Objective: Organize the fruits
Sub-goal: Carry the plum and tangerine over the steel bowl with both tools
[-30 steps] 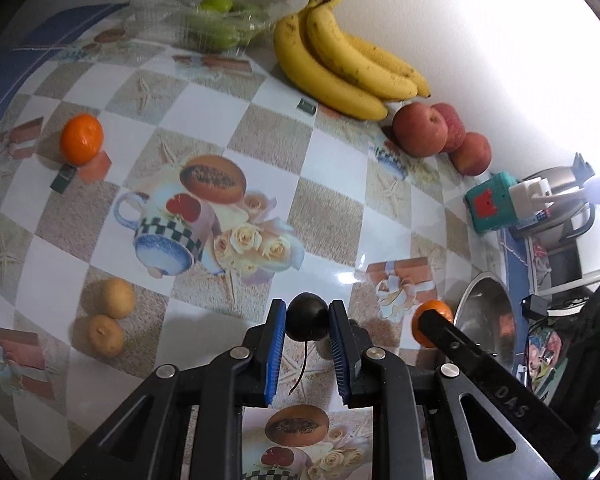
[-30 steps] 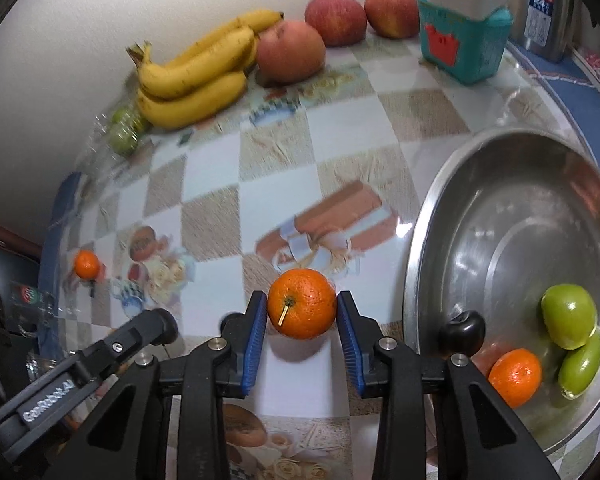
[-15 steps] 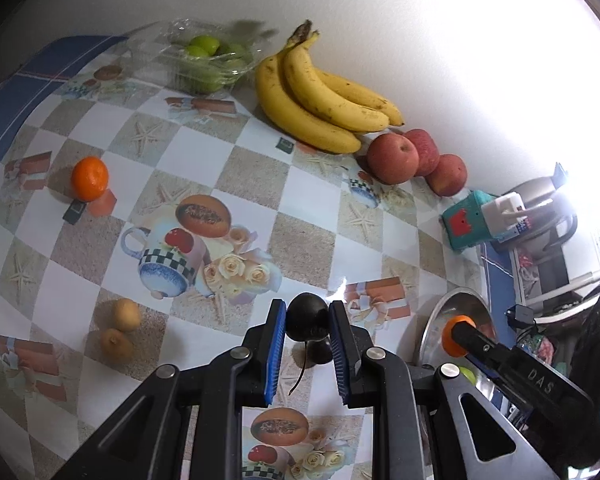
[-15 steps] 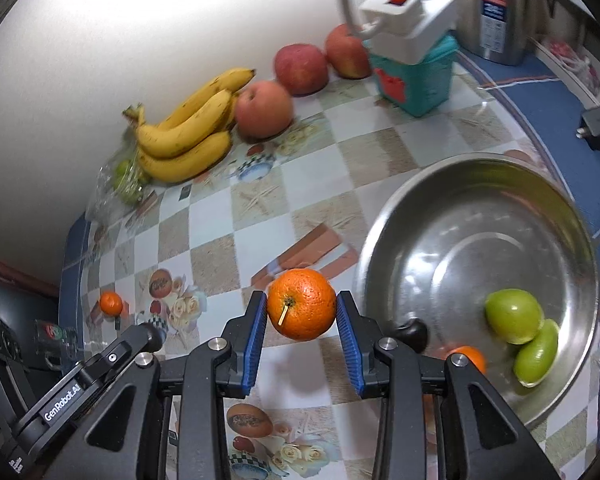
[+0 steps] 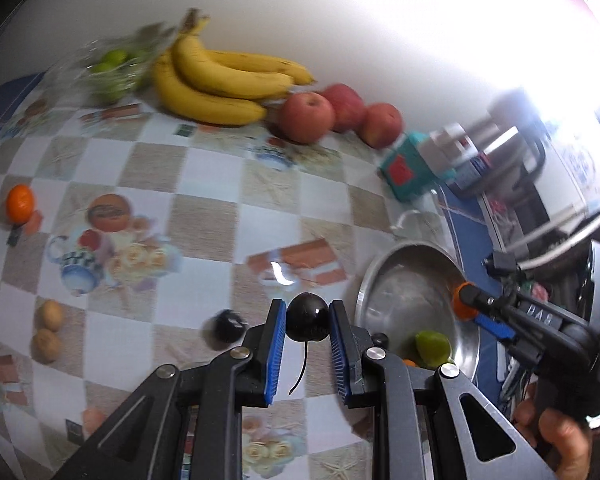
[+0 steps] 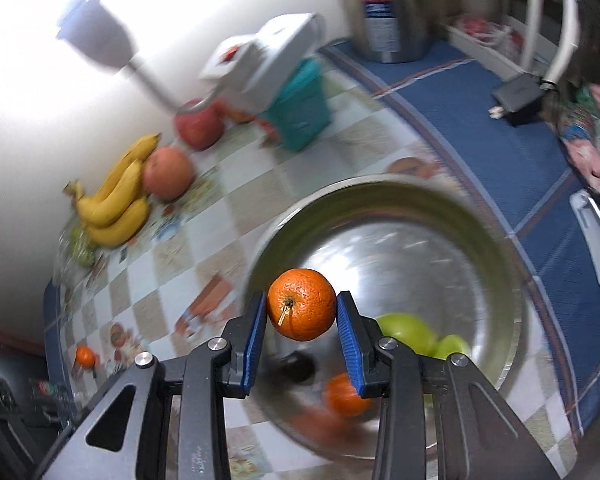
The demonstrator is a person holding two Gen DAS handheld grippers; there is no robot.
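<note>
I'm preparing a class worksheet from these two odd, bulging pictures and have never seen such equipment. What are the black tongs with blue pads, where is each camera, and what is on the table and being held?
No robot here: a person carries a two-fingered gripper in each hand, each with a fisheye camera looking along its fingers. The left gripper is shut on a dark round fruit. The right gripper is shut on an orange, over the steel bowl, which holds green fruits and another orange. On the checked tablecloth lie bananas, red apples, a small orange and two brownish fruits.
</note>
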